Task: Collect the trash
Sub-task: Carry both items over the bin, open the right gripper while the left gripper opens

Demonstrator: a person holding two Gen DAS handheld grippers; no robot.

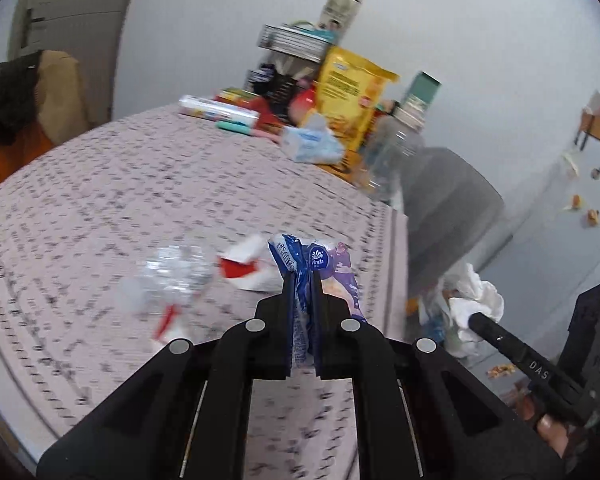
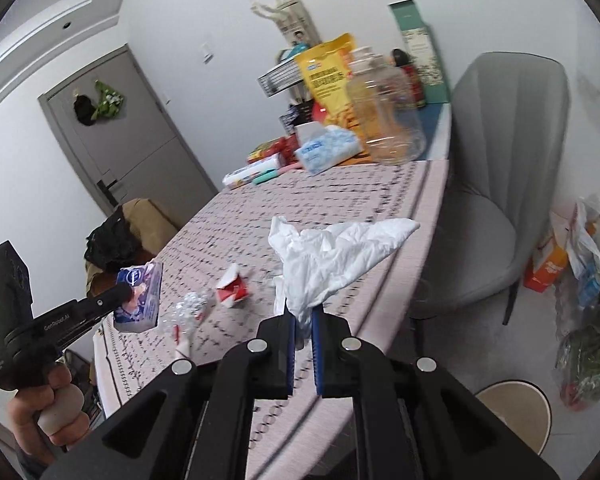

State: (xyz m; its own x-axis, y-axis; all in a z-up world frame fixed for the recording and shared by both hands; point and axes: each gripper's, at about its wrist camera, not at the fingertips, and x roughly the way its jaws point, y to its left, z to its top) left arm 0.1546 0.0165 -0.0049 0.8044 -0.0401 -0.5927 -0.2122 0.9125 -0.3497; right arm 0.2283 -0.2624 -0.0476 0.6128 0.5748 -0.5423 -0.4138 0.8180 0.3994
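Observation:
My left gripper [image 1: 302, 276] is shut on a blue and purple Vinda tissue wrapper [image 1: 300, 258] and holds it above the table; the wrapper also shows in the right wrist view [image 2: 140, 296]. My right gripper [image 2: 302, 310] is shut on a crumpled white plastic bag [image 2: 328, 256], held above the table's right edge; that bag shows in the left wrist view [image 1: 474, 300]. On the patterned tablecloth [image 1: 120, 184] lie a crushed clear plastic bottle [image 1: 172, 276] and a red and white crumpled carton [image 1: 246, 266], both also in the right wrist view, bottle [image 2: 188, 308] and carton [image 2: 232, 286].
The far end of the table holds a yellow snack bag [image 1: 352, 96], a tissue pack [image 1: 312, 142], a clear jar [image 2: 384, 112] and boxes. A grey chair [image 2: 496, 184] stands at the table's right. Bags of goods [image 2: 584, 280] and a round stool [image 2: 516, 412] are on the floor.

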